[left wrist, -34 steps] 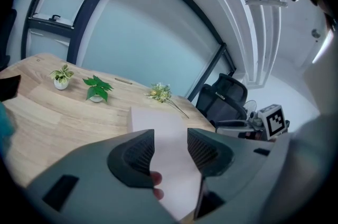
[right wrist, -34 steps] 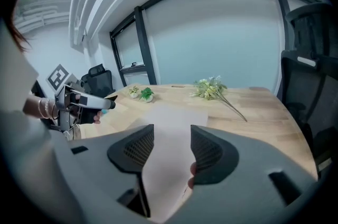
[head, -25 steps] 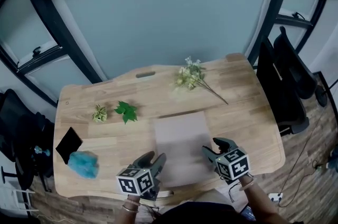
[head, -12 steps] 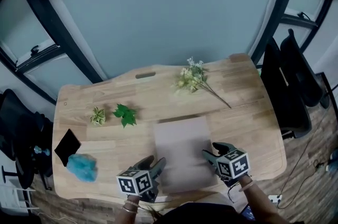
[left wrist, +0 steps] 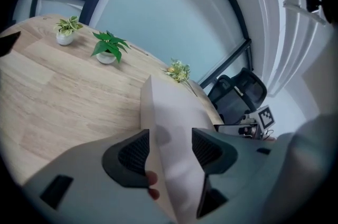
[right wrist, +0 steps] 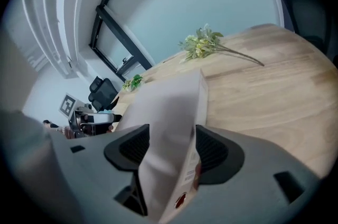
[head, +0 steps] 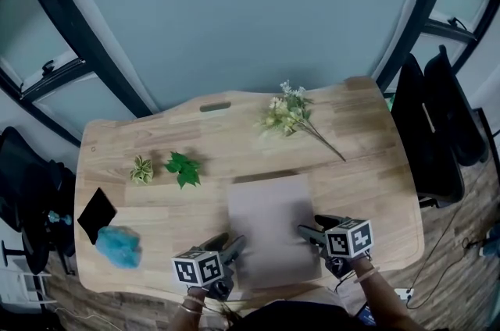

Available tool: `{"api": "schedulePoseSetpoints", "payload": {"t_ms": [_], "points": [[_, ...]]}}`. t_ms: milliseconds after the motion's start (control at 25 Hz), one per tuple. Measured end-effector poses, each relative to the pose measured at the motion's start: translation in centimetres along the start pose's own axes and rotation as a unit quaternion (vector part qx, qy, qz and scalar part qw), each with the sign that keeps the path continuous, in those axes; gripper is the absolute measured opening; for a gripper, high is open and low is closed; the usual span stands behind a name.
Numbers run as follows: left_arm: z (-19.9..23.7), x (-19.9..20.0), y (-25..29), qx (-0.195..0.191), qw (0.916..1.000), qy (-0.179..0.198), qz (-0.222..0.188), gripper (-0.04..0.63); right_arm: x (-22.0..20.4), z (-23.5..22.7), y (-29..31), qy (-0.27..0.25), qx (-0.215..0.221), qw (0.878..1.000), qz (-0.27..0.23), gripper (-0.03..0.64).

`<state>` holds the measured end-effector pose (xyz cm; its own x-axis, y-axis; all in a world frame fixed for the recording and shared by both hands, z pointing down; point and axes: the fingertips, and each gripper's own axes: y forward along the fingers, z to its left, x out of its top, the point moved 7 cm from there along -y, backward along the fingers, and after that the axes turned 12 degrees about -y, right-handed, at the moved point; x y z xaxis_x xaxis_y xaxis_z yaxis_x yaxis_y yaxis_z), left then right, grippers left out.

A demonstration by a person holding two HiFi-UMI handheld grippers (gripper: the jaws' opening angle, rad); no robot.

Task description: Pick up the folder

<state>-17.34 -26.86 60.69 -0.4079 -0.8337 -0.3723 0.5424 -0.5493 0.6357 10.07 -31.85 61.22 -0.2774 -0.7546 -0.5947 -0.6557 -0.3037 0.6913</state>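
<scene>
The folder [head: 273, 232] is a pale grey-mauve sheet lying on the wooden table [head: 351, 158] near its front edge. My left gripper [head: 230, 245] is at its near left edge and my right gripper [head: 306, 229] at its near right edge. In the left gripper view the folder [left wrist: 163, 112] runs edge-on between the jaws of the left gripper [left wrist: 169, 149]. The right gripper view shows the folder [right wrist: 169, 106] the same way between the jaws of the right gripper [right wrist: 171, 149]. Both pairs of jaws have just been opening with the folder still between them, and the pads stand off it.
A flower sprig [head: 289, 115] lies at the back right. Two small potted plants [head: 183, 165] [head: 141, 169] stand left of centre. A black object [head: 97, 214] and a blue fluffy thing [head: 119, 246] sit near the left front corner. Office chairs [head: 437, 126] stand right of the table.
Both grippers have sunk toward the table's front edge, and the folder's near end has come down with them. Their jaws stand wider than before.
</scene>
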Motion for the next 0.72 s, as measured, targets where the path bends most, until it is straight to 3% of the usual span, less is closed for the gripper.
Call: {"api": "schedulePoseSetpoints", "payload": {"t_ms": [240, 520, 720], "points": [[0.7, -0.7, 0.8, -0.016, 0.9994, -0.025, 0.020, 0.245, -1.0, -0.3, 0.7, 0.032, 0.026, 0.999, 0.005, 0.265], [1.6, -0.6, 1.3, 0.010, 0.9989, -0.022, 0.041, 0.256, -1.9, -0.7, 1.6, 0.056, 0.049, 0.997, 0.023, 0.293], [1.9, -1.1, 1.9, 0.002, 0.9975, -0.038, 0.059, 0.273, -2.1, -1.0, 1.9, 0.076, 0.057, 0.995, 0.024, 0.302]]}}
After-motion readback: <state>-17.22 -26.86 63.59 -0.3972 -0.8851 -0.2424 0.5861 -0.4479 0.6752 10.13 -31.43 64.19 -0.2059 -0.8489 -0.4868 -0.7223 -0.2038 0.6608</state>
